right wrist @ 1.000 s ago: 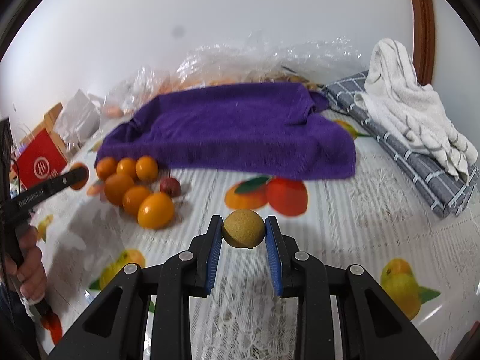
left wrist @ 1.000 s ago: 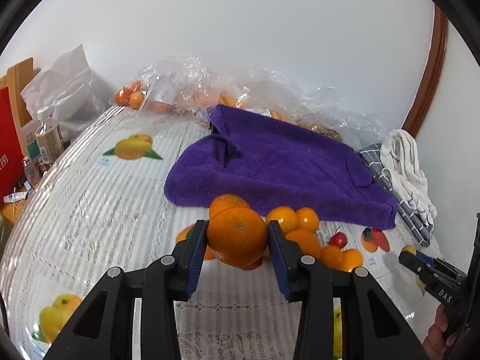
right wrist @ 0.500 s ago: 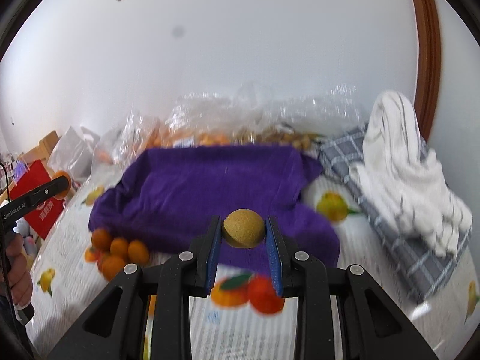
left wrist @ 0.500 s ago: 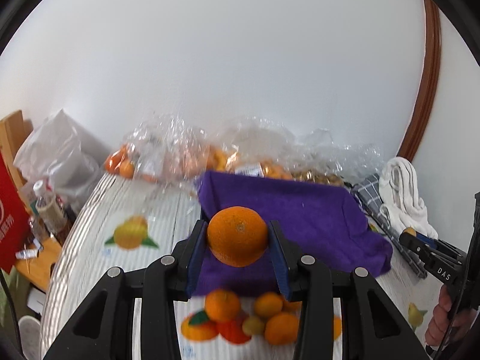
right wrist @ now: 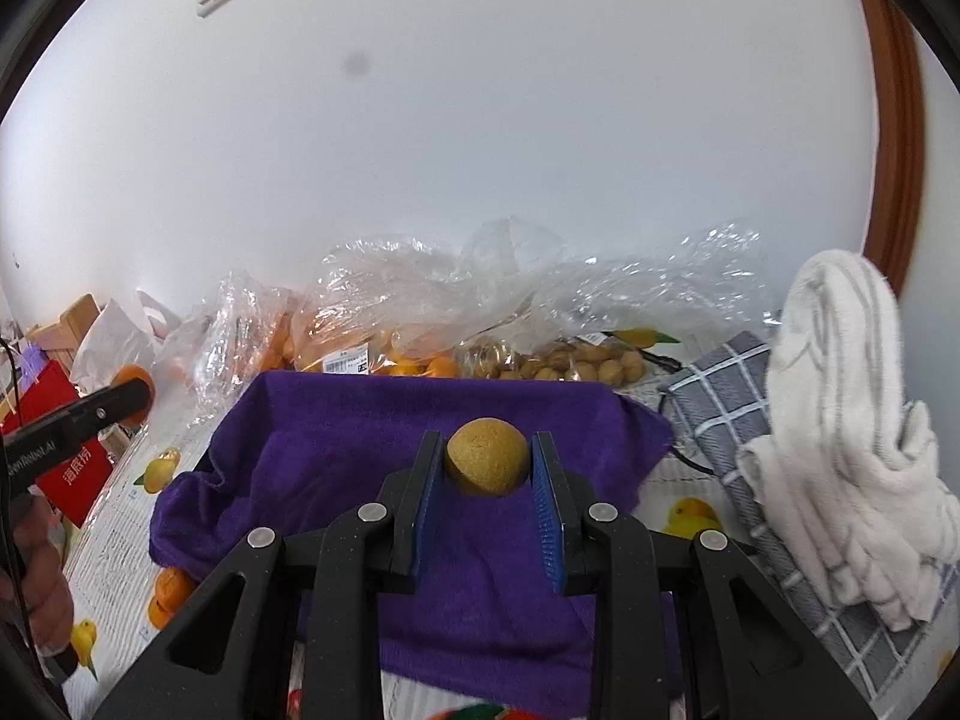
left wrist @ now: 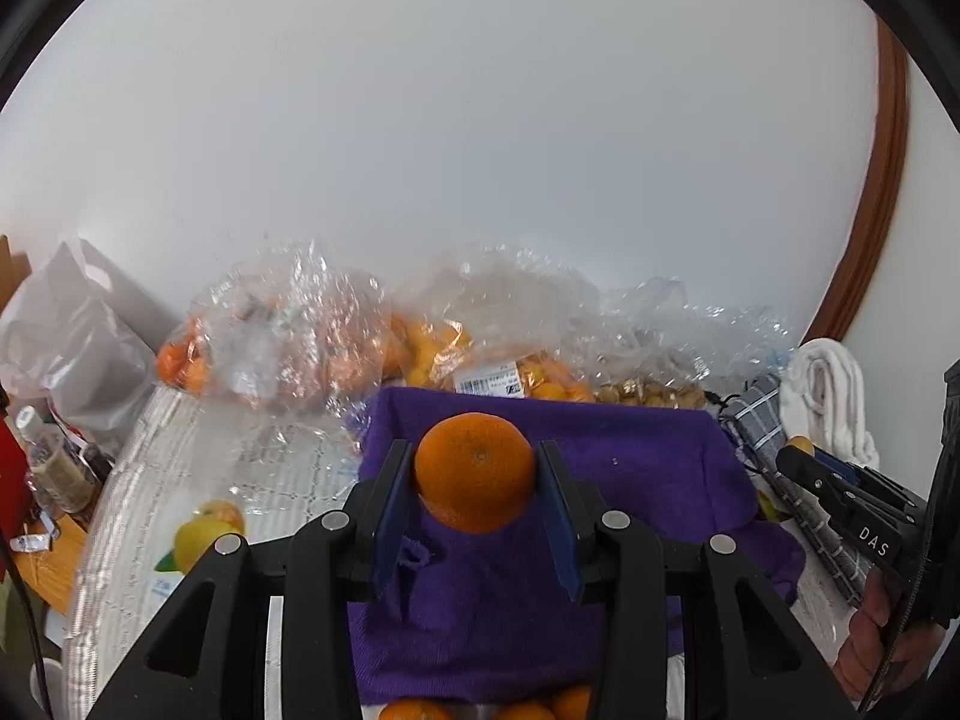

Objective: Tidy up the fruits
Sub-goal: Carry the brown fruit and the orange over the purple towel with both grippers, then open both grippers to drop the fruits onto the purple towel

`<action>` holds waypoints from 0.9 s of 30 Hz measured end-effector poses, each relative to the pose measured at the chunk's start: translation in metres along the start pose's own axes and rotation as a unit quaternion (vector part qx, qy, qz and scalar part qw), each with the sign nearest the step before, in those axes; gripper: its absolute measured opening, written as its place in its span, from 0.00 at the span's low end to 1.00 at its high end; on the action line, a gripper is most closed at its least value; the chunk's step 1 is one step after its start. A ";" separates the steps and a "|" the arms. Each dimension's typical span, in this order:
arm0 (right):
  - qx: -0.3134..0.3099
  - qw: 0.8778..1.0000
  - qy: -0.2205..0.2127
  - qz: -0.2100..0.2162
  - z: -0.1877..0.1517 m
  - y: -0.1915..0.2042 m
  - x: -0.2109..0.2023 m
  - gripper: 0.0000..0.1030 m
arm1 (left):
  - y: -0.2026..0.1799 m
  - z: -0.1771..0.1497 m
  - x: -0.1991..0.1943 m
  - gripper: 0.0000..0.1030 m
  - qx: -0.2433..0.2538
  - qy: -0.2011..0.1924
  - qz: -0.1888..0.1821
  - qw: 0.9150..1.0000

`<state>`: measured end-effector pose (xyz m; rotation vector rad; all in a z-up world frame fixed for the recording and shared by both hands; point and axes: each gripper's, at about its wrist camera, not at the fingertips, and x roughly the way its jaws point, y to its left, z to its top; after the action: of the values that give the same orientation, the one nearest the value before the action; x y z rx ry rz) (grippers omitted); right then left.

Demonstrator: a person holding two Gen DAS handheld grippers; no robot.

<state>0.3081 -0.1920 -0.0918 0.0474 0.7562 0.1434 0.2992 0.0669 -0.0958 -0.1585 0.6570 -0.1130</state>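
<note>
The round orange mandarin (left wrist: 474,471), at frame centre, is pinched between the blue pads of the left gripper (left wrist: 475,501), above the purple fleece towel (left wrist: 648,468). It is smooth and may slip out and roll. The small yellow-brown rough fruit (right wrist: 487,456) is clamped likewise in the right gripper (right wrist: 487,492), at frame centre.

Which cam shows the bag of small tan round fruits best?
Right wrist. The bag of tan fruits lies open to view behind the purple towel, with single fruits distinguishable. In the left wrist view the same bag shows only as a thin blurry strip above the towel's far edge.
</note>
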 end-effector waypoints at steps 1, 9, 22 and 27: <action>0.002 1.000 0.007 0.003 0.000 0.000 0.007 0.28 | 0.000 0.000 0.006 0.38 -0.003 0.006 -0.001 1.000; 0.003 0.998 0.058 -0.010 -0.013 -0.004 0.051 0.28 | 0.001 -0.012 0.048 0.38 0.010 0.049 0.009 0.999; 0.003 0.995 0.101 -0.021 -0.020 -0.007 0.073 0.28 | 0.013 -0.019 0.071 0.38 0.000 0.093 0.026 0.995; 0.002 0.993 0.115 -0.028 -0.026 -0.009 0.081 0.28 | 0.015 -0.021 0.077 0.38 -0.002 0.104 0.029 0.994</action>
<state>0.3492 -0.1894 -0.1667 0.0148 0.9864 0.0952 0.3478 0.0674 -0.1611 -0.1316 0.8697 -0.0739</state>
